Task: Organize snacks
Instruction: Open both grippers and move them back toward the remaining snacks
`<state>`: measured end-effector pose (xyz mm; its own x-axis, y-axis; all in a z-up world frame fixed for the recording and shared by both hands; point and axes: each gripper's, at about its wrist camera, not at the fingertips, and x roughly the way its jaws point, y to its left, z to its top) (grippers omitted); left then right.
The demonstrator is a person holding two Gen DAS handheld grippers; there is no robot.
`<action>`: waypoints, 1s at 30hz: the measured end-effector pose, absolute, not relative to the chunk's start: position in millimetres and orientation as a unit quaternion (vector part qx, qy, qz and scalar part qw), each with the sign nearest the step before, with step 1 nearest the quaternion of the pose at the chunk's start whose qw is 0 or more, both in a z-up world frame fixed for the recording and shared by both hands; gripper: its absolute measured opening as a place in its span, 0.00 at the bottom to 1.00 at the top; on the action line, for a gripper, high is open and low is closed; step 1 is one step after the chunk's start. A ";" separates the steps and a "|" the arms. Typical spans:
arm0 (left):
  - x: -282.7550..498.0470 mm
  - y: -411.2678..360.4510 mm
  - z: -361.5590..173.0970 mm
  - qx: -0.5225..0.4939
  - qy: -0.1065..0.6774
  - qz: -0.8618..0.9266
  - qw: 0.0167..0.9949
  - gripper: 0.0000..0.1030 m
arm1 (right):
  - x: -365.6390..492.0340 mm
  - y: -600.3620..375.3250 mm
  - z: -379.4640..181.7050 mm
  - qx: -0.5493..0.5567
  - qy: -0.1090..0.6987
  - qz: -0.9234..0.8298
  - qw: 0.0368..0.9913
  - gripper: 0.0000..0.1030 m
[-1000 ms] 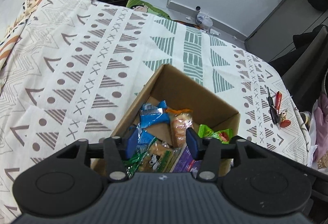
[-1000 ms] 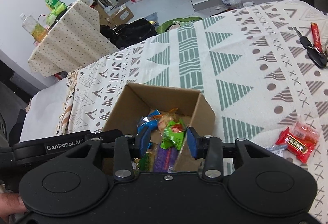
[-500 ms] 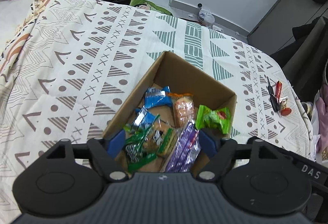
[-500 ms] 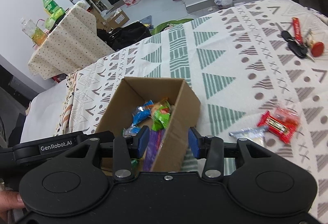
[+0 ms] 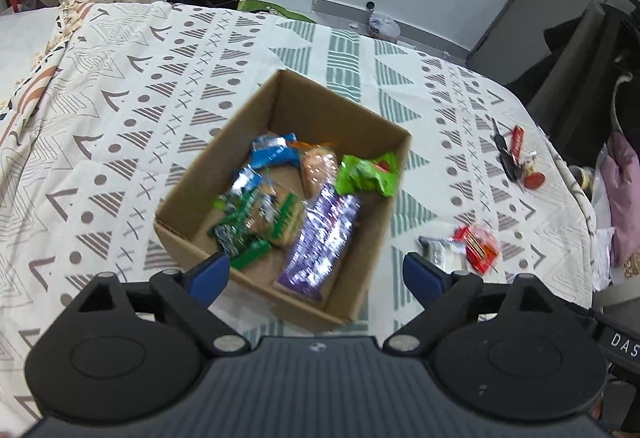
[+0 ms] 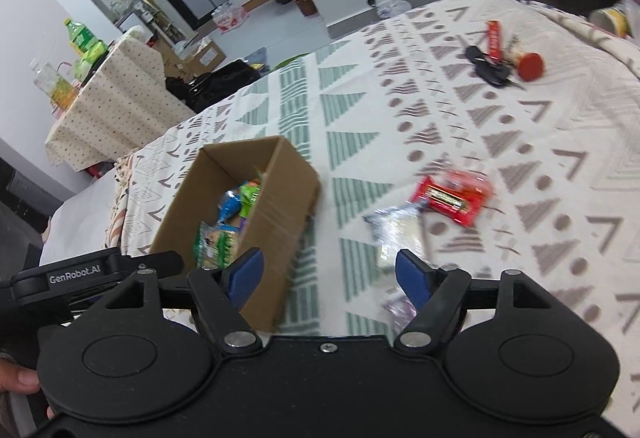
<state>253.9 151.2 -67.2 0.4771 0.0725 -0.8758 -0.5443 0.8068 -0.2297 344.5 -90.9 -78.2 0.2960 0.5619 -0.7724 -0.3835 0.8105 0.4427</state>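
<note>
While the box on the bed holds most snacks, both grippers, left and right, hover empty with jaws spread, ready for the red packet lying beside it.

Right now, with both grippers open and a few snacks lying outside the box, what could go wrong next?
1. The clear wrapped snack and the red snack pack lie touching, so the right gripper may pinch both or push one aside.
2. The cardboard box looks light; a nudge from either gripper could slide it on the patterned cloth.
3. The keys lie on the same cloth and might be mistaken for a snack.
</note>
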 end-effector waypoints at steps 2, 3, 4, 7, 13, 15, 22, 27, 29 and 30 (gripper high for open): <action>252.2 142.8 -65.7 -0.245 0.476 0.184 0.825 0.90 | 341.8 -100.8 -78.3 0.089 0.514 0.292 0.801 0.70; 251.4 138.4 -64.9 -0.243 0.476 0.182 0.825 0.90 | 340.6 -105.6 -78.4 0.090 0.514 0.291 0.802 0.71; 250.8 134.1 -64.0 -0.241 0.477 0.180 0.826 0.90 | 339.3 -109.7 -78.4 0.091 0.514 0.290 0.802 0.71; 248.8 122.1 -61.8 -0.235 0.478 0.175 0.828 0.90 | 334.9 -121.9 -78.6 0.095 0.512 0.289 0.803 0.72; 245.7 98.6 -59.7 -0.224 0.479 0.167 0.832 0.90 | 329.1 -142.5 -81.6 0.100 0.510 0.287 0.805 0.72; 245.5 90.6 -59.9 -0.223 0.480 0.162 0.833 0.90 | 328.3 -149.7 -83.1 0.105 0.510 0.285 0.805 0.72; 247.4 65.2 -64.7 -0.224 0.484 0.151 0.833 0.90 | 326.9 -174.1 -87.8 0.114 0.509 0.282 0.805 0.72; 251.5 48.0 -71.5 -0.222 0.485 0.151 0.832 0.90 | 327.1 -189.7 -93.6 0.114 0.508 0.283 0.806 0.72; 253.5 42.2 -74.8 -0.225 0.487 0.149 0.831 0.90 | 328.4 -195.0 -97.2 0.114 0.509 0.282 0.805 0.72; 254.2 39.6 -76.5 -0.226 0.487 0.150 0.830 0.90 | 328.8 -197.3 -98.6 0.113 0.509 0.283 0.805 0.72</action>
